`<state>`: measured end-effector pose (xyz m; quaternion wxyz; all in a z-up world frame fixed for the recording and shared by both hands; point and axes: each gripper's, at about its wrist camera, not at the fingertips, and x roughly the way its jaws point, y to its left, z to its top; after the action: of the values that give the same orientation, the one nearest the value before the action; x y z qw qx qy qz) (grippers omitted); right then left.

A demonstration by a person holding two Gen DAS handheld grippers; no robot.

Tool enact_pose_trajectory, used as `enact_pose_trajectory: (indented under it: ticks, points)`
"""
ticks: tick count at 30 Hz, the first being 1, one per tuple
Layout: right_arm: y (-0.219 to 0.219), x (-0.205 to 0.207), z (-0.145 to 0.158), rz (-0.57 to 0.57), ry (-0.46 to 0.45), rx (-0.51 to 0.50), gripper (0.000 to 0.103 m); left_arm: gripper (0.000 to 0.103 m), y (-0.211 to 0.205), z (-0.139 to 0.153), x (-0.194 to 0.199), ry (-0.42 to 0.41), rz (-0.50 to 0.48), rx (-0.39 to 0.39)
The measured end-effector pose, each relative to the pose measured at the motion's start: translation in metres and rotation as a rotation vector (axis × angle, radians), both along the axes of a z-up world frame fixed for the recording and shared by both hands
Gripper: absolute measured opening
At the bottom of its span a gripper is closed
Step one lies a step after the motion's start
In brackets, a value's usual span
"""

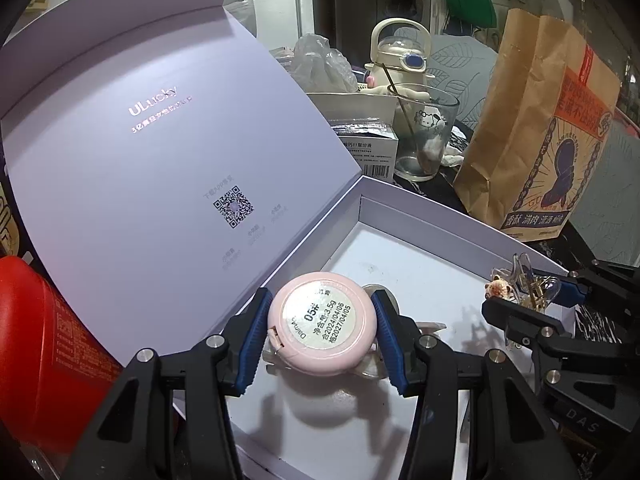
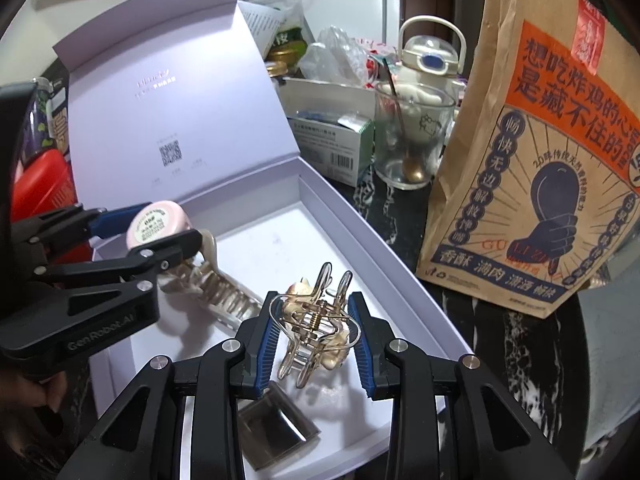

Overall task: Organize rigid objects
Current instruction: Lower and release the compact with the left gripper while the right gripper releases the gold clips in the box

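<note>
My left gripper (image 1: 322,324) is shut on a round pink compact (image 1: 320,322) with a white date label, held above the floor of an open white box (image 1: 420,272). It also shows in the right wrist view (image 2: 158,226). My right gripper (image 2: 316,334) is shut on a clear hair claw clip (image 2: 316,320) with small bear charms, held over the box floor (image 2: 280,240). The clip also shows in the left wrist view (image 1: 520,284). A larger beige claw clip (image 2: 216,288) and a small square mirror (image 2: 276,424) lie in the box.
The box lid (image 1: 160,140) stands open at the left. Behind the box are a small carton (image 2: 336,144), a glass with a spoon (image 2: 408,136), a white kettle bottle (image 2: 432,56) and a brown paper bag (image 2: 540,160). A red container (image 1: 44,340) is at the left.
</note>
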<state>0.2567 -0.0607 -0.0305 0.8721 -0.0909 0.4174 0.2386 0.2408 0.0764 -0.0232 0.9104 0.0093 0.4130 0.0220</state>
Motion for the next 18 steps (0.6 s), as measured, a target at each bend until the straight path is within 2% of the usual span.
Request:
enact_pose_trajectory:
  ticks: [6,18]
  points:
    - [0.001,-0.002,-0.007,-0.010,0.019,-0.031,0.033,0.050,-0.002,-0.003,0.000,0.033,0.006,0.053]
    - [0.004,-0.009,-0.012,-0.011,0.039,-0.066,0.034,0.050,0.000,-0.003,-0.012,0.044,0.003,0.019]
